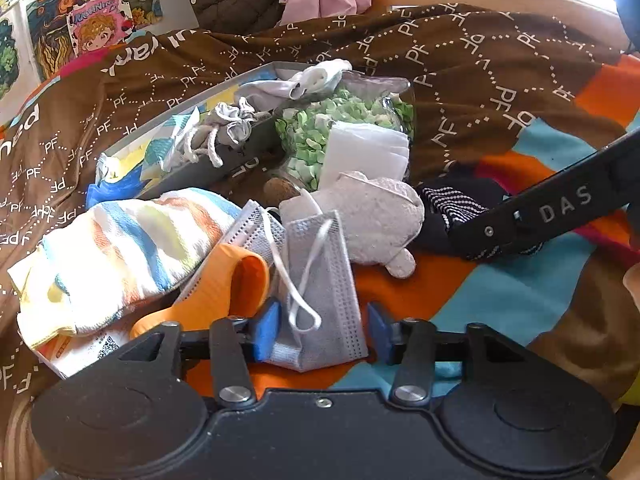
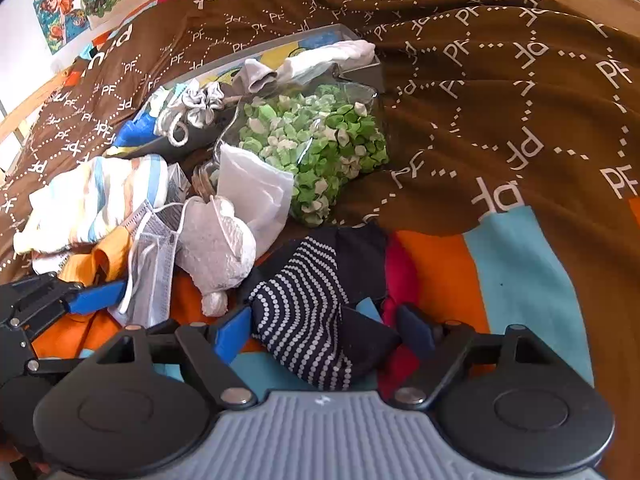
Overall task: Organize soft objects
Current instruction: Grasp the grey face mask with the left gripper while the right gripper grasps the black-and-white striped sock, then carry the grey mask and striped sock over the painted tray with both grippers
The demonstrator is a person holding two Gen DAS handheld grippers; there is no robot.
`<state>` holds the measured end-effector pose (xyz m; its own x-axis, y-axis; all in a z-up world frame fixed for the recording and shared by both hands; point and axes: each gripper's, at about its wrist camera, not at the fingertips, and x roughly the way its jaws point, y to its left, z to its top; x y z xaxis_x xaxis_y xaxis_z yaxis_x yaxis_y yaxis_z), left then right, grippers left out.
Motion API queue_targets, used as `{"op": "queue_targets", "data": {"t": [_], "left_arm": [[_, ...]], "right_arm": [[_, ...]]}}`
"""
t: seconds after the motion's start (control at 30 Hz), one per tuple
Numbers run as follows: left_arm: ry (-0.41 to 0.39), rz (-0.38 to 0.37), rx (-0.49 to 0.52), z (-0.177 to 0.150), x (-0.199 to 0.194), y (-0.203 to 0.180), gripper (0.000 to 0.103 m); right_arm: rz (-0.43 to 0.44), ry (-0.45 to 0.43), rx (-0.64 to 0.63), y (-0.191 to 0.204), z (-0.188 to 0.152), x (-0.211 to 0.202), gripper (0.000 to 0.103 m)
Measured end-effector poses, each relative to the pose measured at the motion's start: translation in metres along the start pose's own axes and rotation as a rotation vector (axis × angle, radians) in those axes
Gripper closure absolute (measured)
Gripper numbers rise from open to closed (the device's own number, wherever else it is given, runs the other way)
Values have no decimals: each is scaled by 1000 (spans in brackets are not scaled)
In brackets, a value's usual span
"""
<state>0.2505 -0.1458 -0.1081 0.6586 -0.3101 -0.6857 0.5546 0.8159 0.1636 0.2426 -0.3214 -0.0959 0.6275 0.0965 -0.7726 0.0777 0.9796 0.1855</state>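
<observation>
Right gripper (image 1: 472,248), marked "DAS", meets dotted sock (image 1: 448,204).

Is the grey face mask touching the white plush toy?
Touching. In the right wrist view the mask lies against the plush toy, and its ear loop runs over the toy with no gap between them.
</observation>
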Motion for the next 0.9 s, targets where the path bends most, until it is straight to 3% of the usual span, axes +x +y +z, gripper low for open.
{"op": "queue_targets", "data": {"t": [0.17,0.3,0.47,0.5,0.6,0.9], "left_arm": [[11,12,-35,3,3,1,46],[40,43,-7,2,4,0,56],[39,49,-27,0,4,0,64],[39,51,-36,-1,3,0,70],[39,63,-57,-2,1,-1,84],[0,35,-92,0,-16,-20,91]], "right_arm": [[-28,0,3,0,0,2,37],[-69,0,-2,-1,1,3,57],[-84,-10,6,-3,0,-1,71],[-84,-13,12,-4,1,-2,74],[-87,-20,33,-6,2,-3,81],[-23,-59,68,-10,3,-11,94]]}}
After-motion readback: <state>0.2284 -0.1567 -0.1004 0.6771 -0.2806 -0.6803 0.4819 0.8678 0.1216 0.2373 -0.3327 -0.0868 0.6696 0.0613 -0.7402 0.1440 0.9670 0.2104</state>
